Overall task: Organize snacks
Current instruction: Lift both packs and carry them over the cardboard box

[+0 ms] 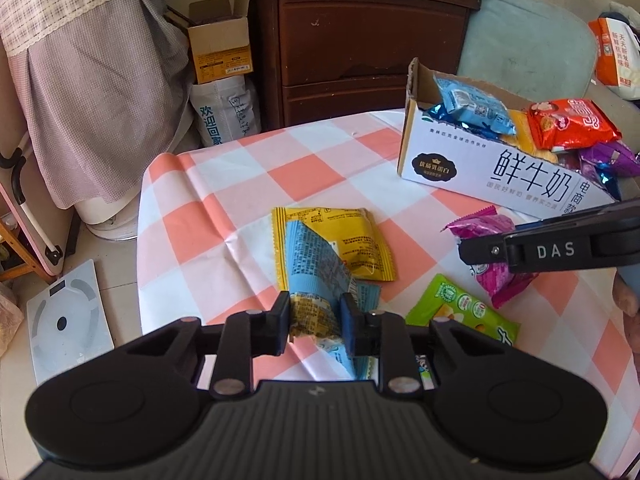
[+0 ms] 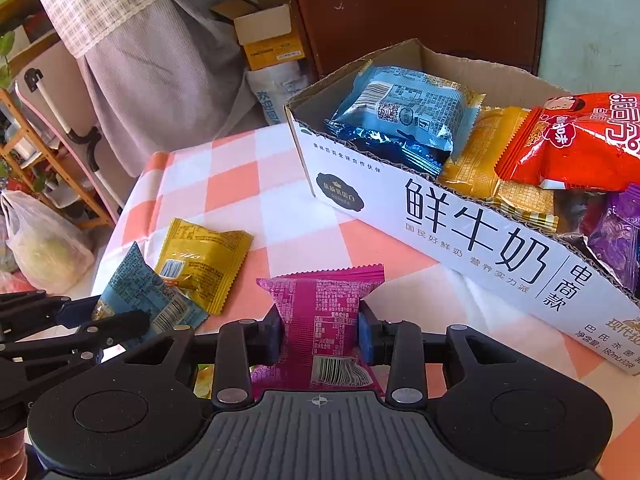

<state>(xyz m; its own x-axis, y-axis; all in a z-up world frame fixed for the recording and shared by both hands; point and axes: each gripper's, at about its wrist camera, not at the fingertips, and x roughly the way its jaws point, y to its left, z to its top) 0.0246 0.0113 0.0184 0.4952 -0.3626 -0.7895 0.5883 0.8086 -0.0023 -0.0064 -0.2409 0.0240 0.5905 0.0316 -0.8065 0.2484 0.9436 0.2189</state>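
Observation:
My left gripper (image 1: 315, 322) is shut on a light blue snack packet (image 1: 316, 264), held over the checked tablecloth (image 1: 248, 184); it also shows in the right wrist view (image 2: 136, 292). A yellow packet (image 1: 352, 240) lies just behind it. My right gripper (image 2: 319, 334) is shut on a magenta snack packet (image 2: 320, 320), seen from the left wrist view (image 1: 490, 228). A white milk carton box (image 2: 460, 236) at the right holds several snacks: blue (image 2: 404, 116), yellow, red (image 2: 576, 148), purple. A green packet (image 1: 460, 312) lies near my left gripper.
Beyond the table's far edge stand a dark wooden cabinet (image 1: 360, 40), an open cardboard box (image 1: 220, 52) on a white sack, and a cloth-covered appliance (image 1: 92, 80). A white scale (image 1: 68, 320) lies on the floor at the left.

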